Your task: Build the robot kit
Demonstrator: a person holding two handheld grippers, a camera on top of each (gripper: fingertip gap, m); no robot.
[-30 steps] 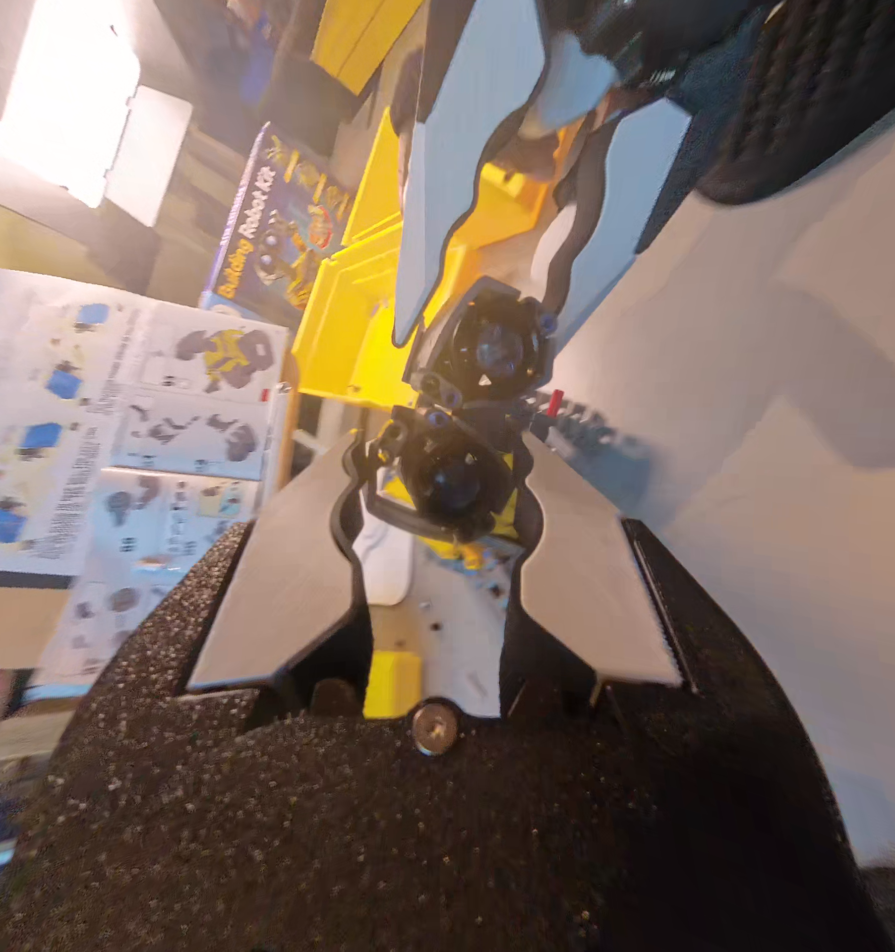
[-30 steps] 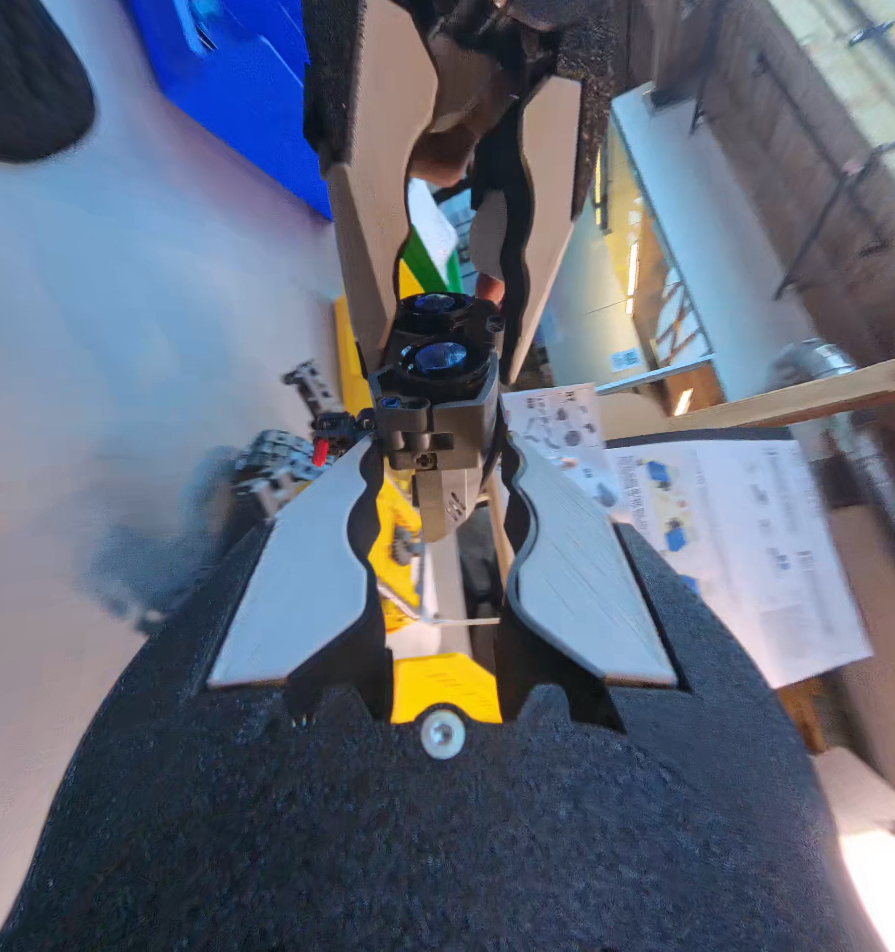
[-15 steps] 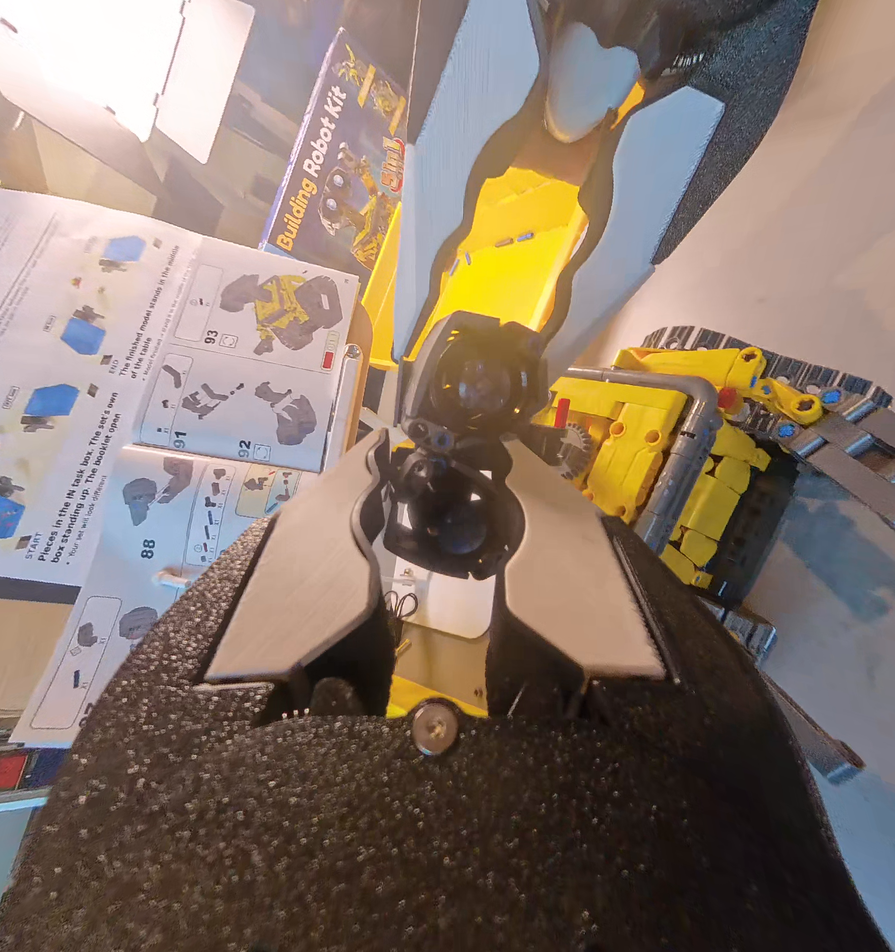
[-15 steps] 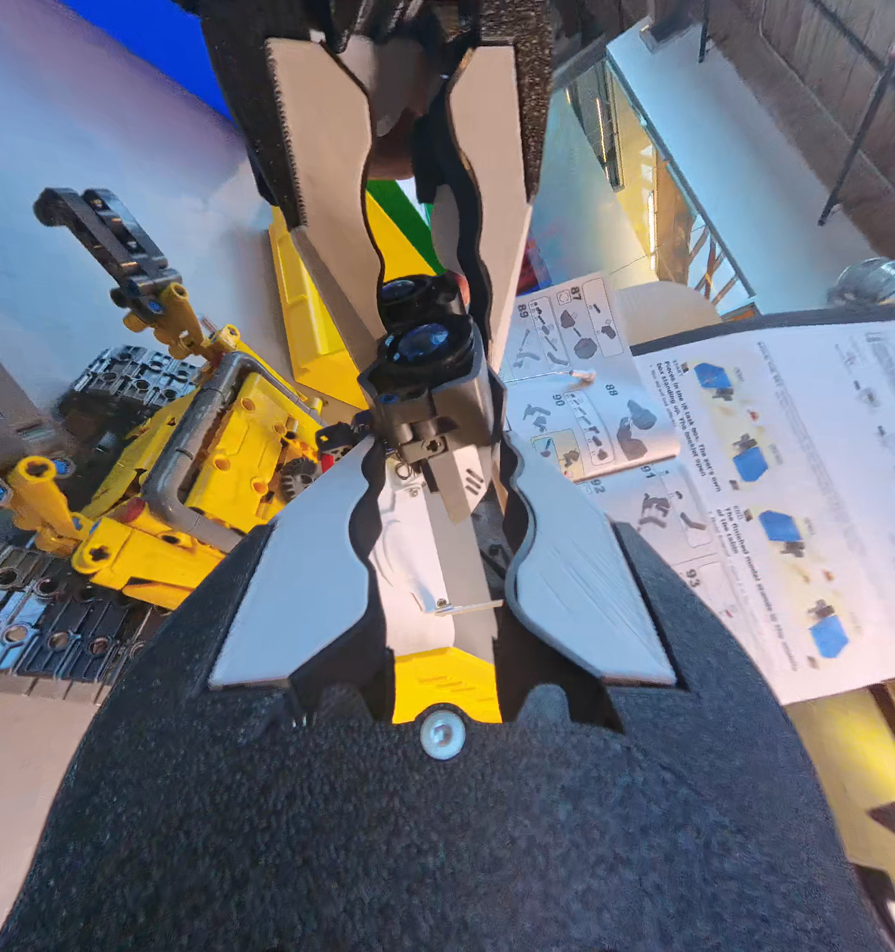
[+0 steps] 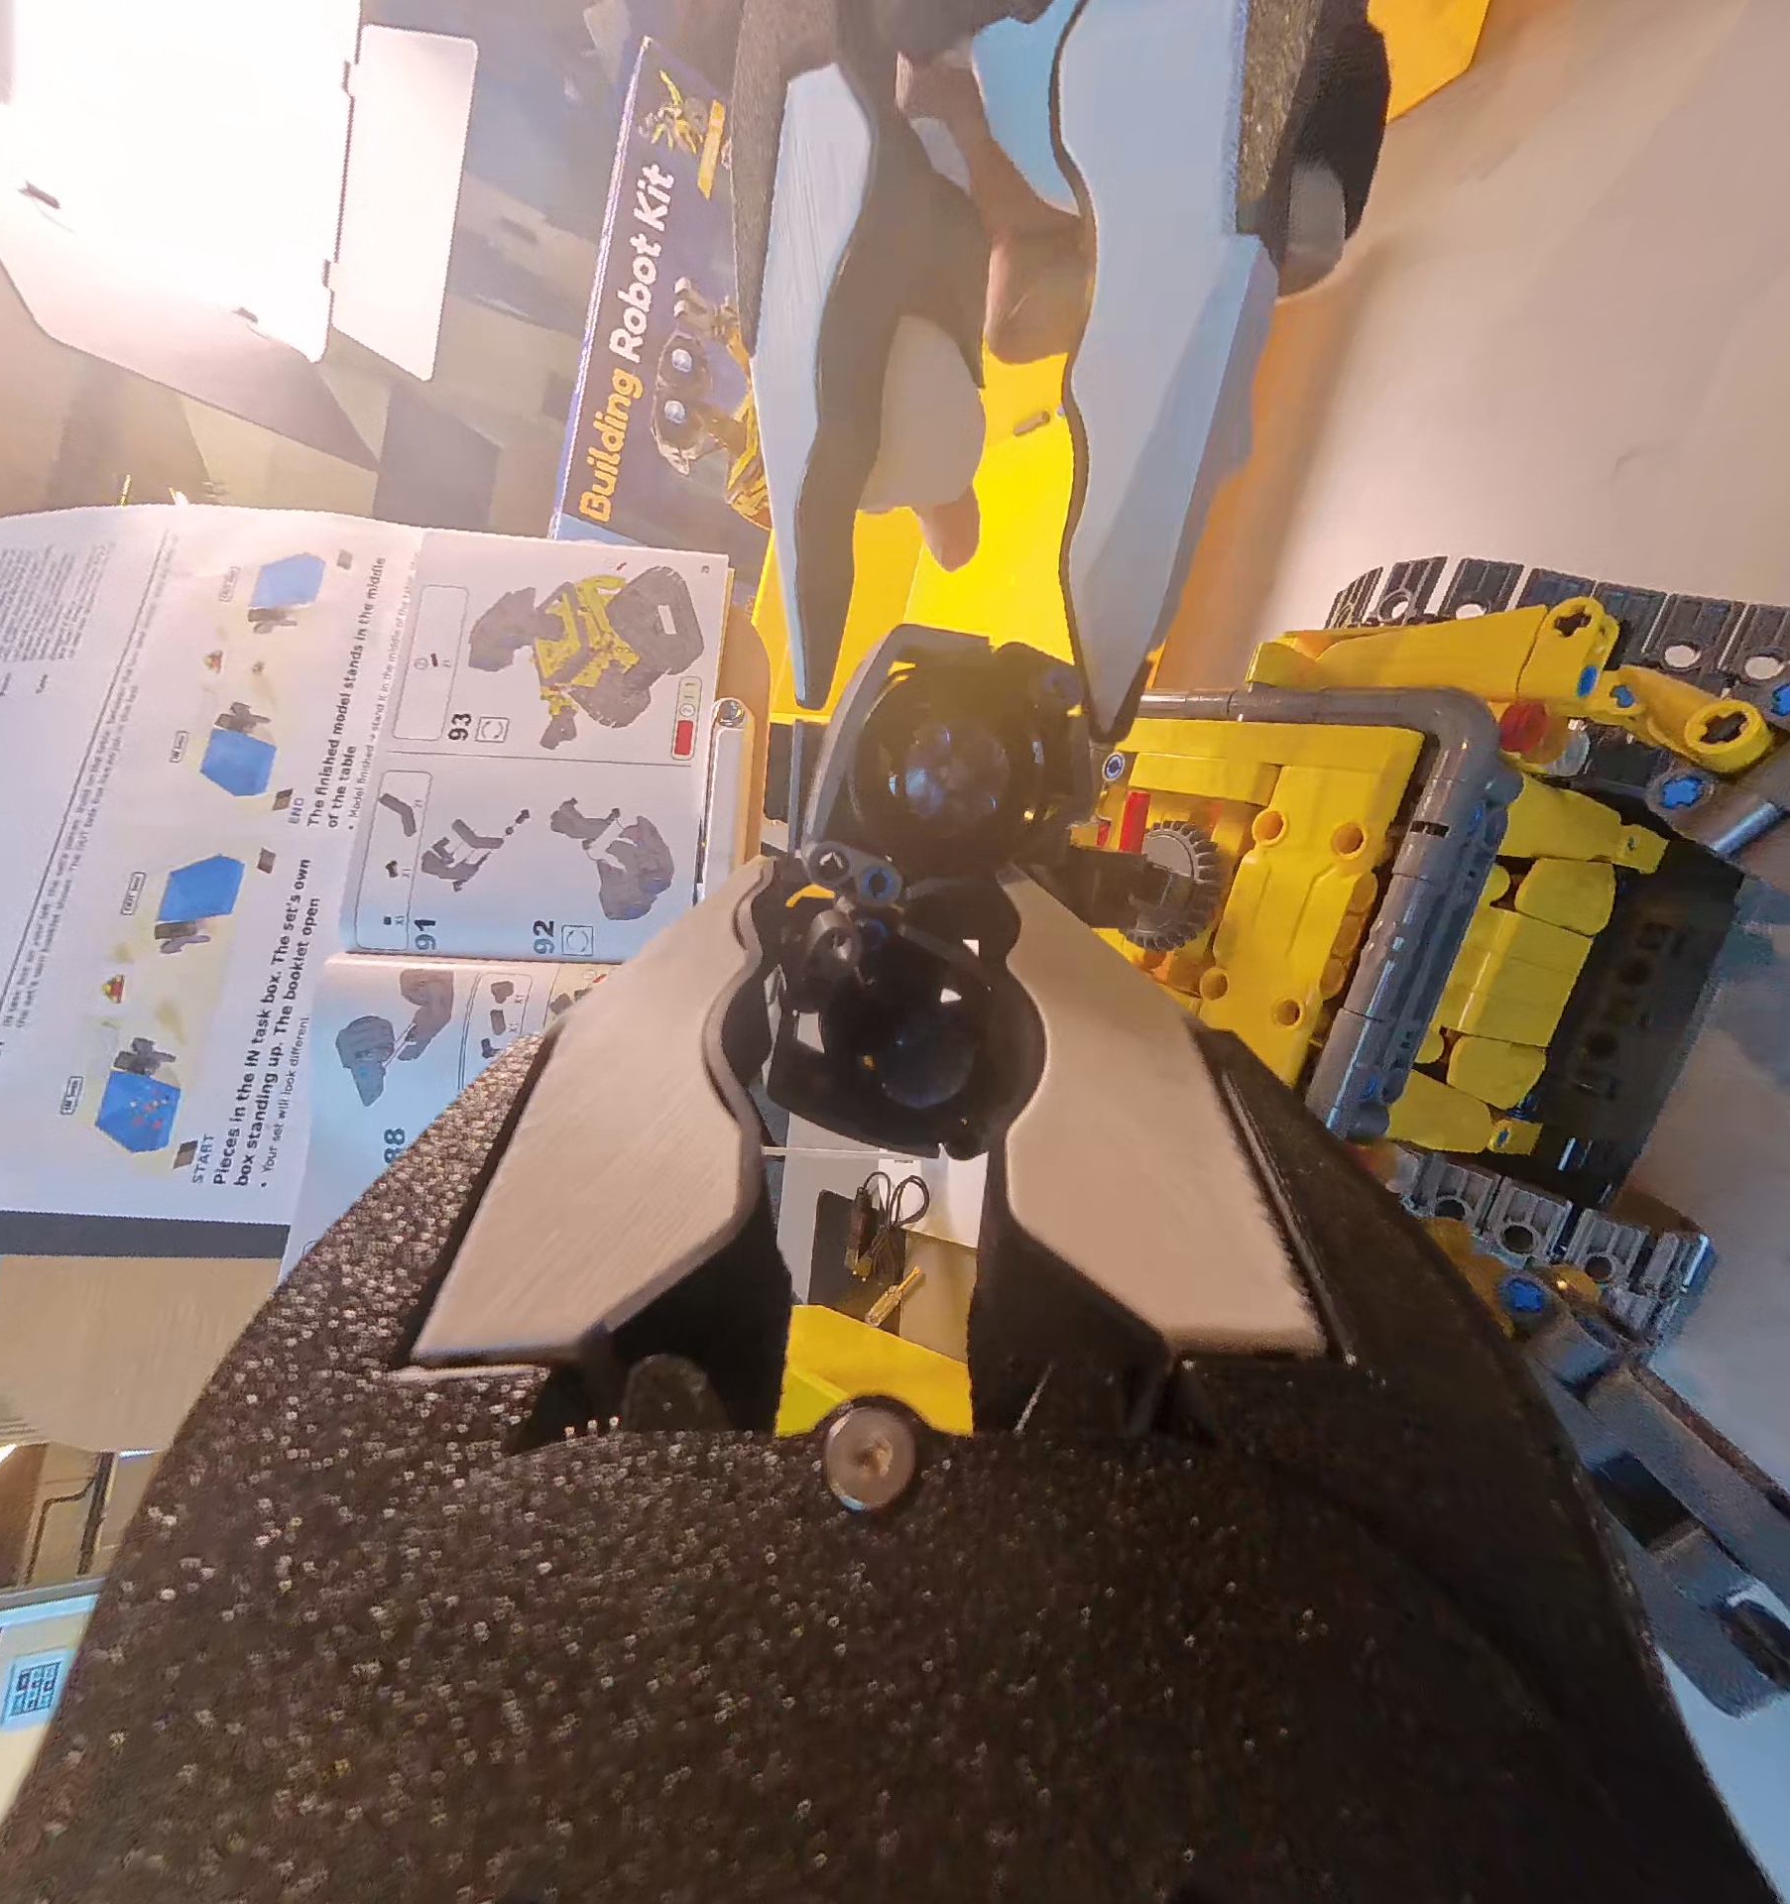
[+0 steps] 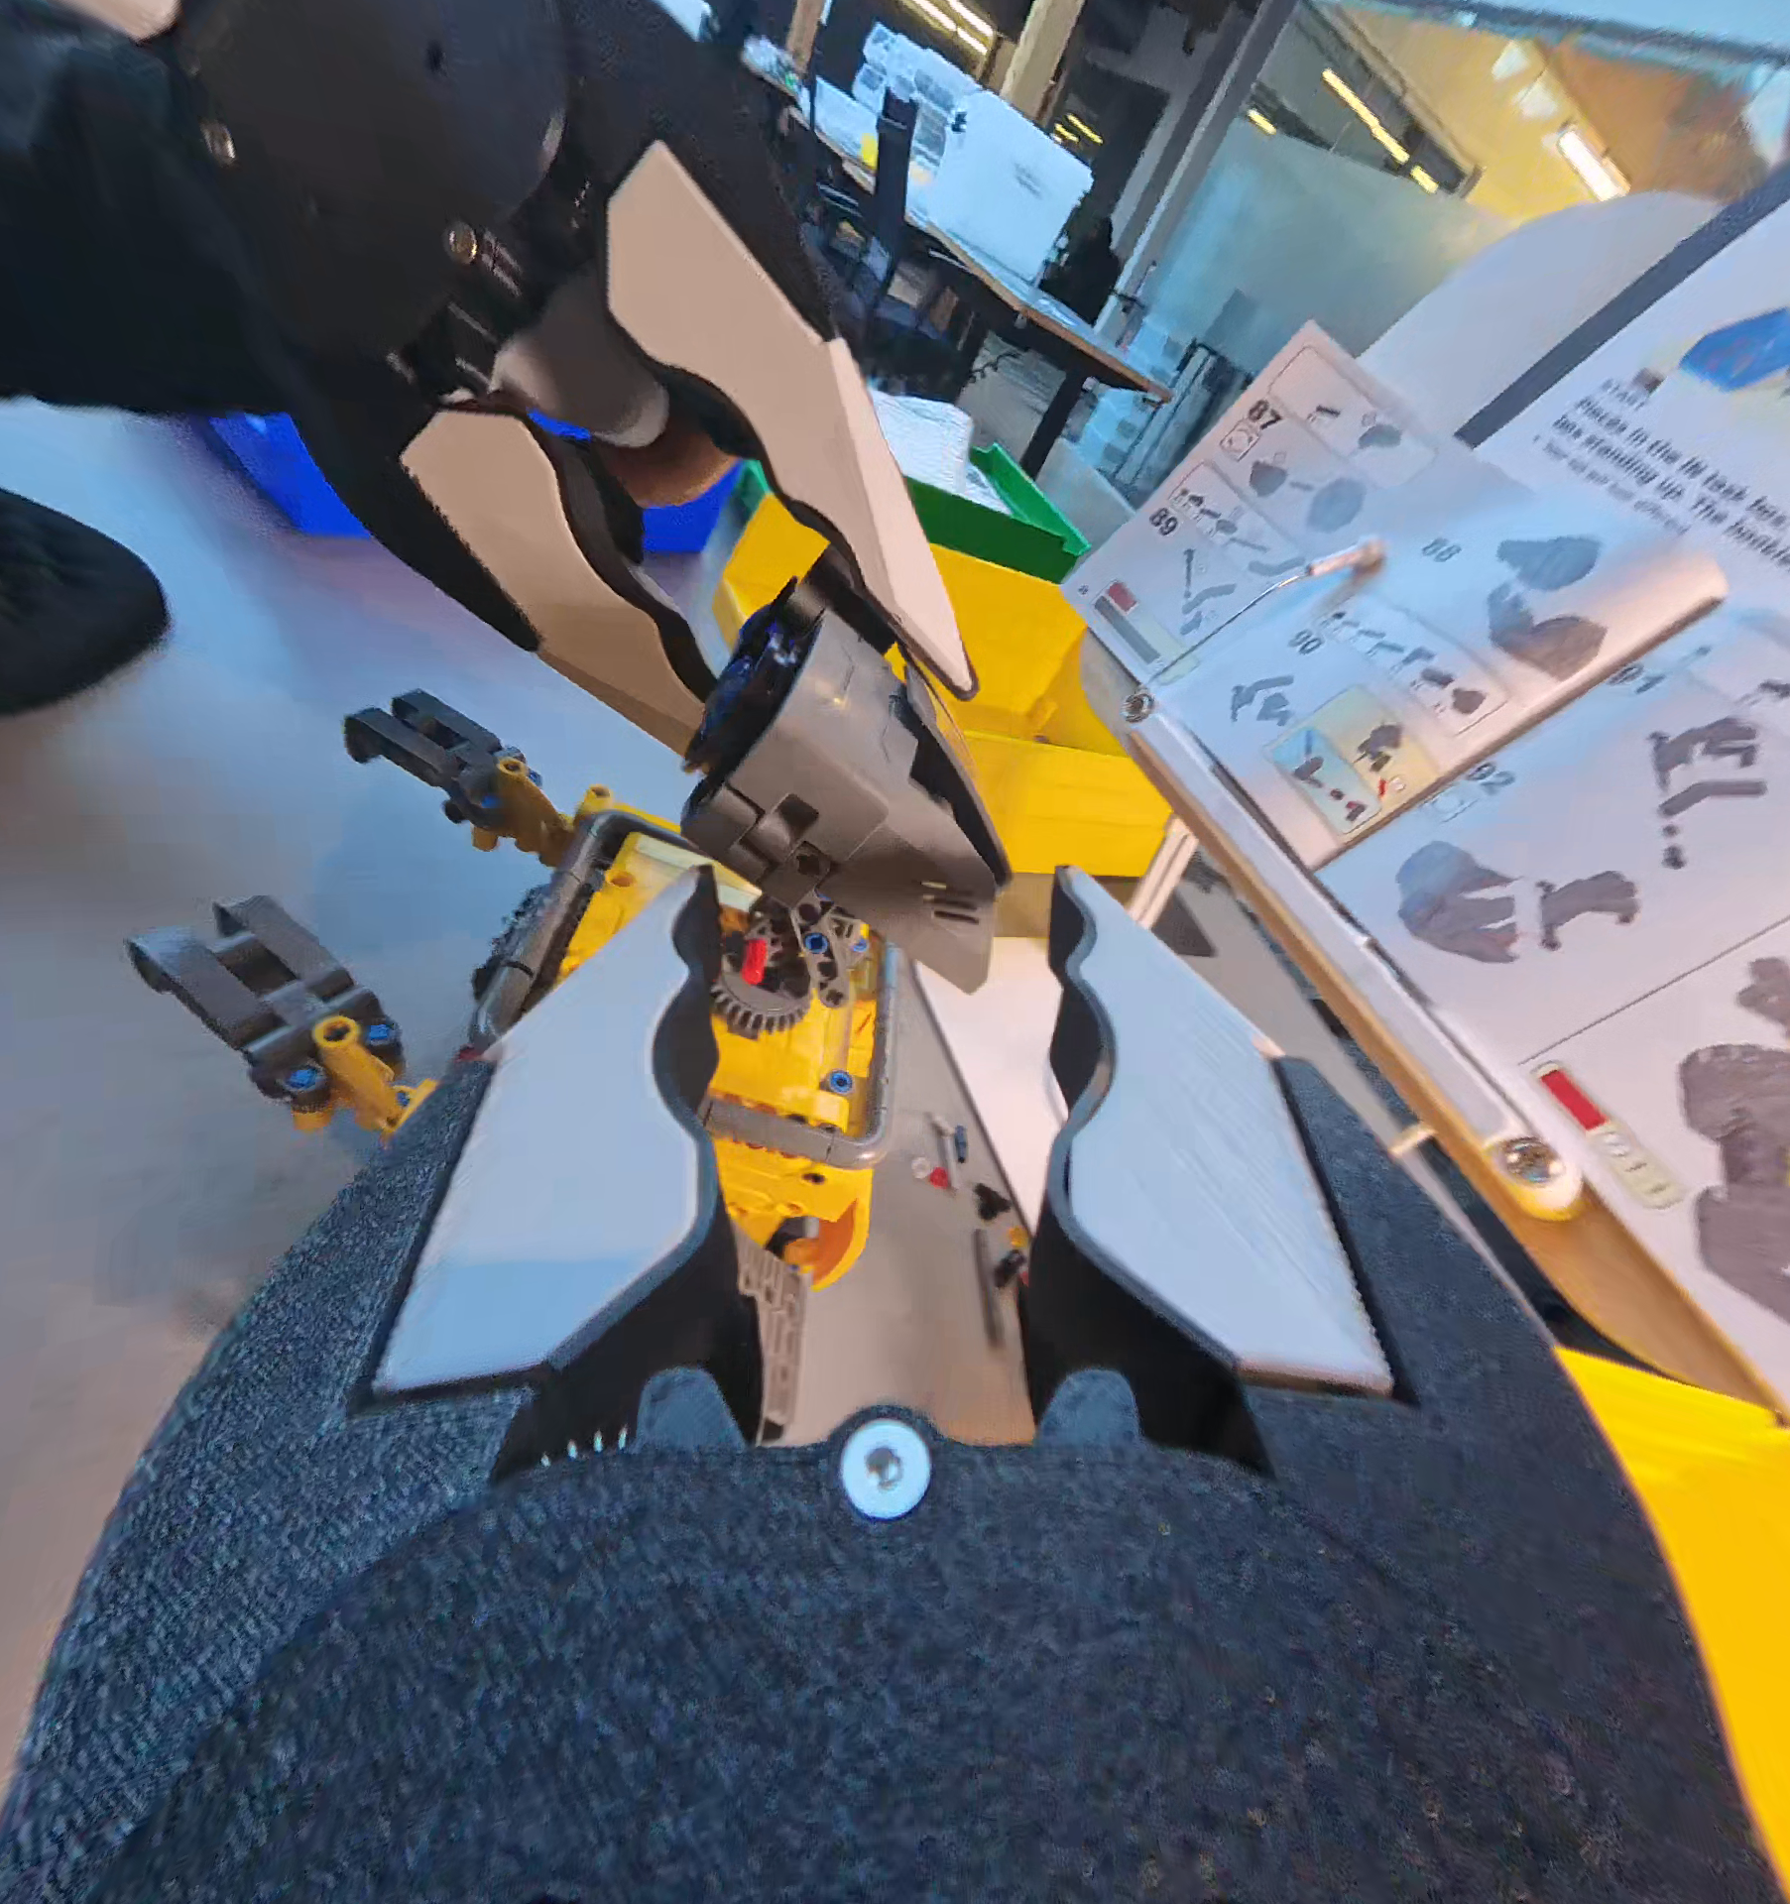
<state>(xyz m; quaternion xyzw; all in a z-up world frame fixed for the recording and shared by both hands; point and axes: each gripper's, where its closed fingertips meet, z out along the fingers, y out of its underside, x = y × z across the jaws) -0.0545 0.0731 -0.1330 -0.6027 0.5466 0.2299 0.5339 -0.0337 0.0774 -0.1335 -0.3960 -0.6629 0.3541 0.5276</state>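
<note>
My left gripper is shut on a dark grey two-lens head piece, gripping it at the lower lens. In the right wrist view the left gripper comes in from the upper left and holds the head piece tilted, just above the yellow tracked robot model. My right gripper is open, its fingers standing apart on either side of the head piece's lower end. In the left wrist view the right gripper reaches down from above, with the model on the table to the right.
An open instruction booklet leans on a stand. A kit box stands behind it. Yellow bins, a green bin and a blue bin lie beyond. Small loose parts lie by the model. The model's claw arms stick out left. My two grippers' fingertips are within a few centimetres of each other.
Both grippers carried the head piece down toward the yellow model. My right gripper's fingers have spread and let go of it; the left still holds it, now tilted.
</note>
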